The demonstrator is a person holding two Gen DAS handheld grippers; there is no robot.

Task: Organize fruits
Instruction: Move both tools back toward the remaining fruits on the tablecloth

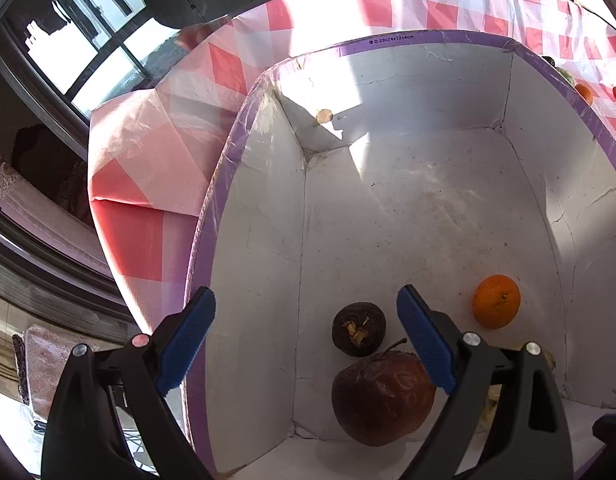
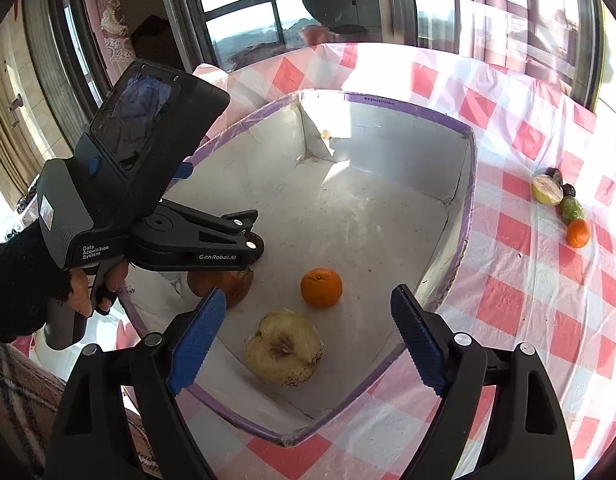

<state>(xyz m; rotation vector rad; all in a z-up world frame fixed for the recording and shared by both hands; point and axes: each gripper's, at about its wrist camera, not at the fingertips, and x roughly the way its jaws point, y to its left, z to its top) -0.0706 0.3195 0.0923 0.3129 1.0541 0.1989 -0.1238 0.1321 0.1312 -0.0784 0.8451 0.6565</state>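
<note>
A white box with a purple rim stands on the checked table. In it lie a dark red apple, a small dark round fruit, an orange and a cut apple half. My left gripper is open and empty, hanging over the box's near left corner above the dark fruit and apple. It also shows in the right wrist view. My right gripper is open and empty above the apple half.
More fruit lies on the cloth to the right of the box: a cut pale fruit, a green fruit, an orange and dark pieces. The table's left edge drops off by the window.
</note>
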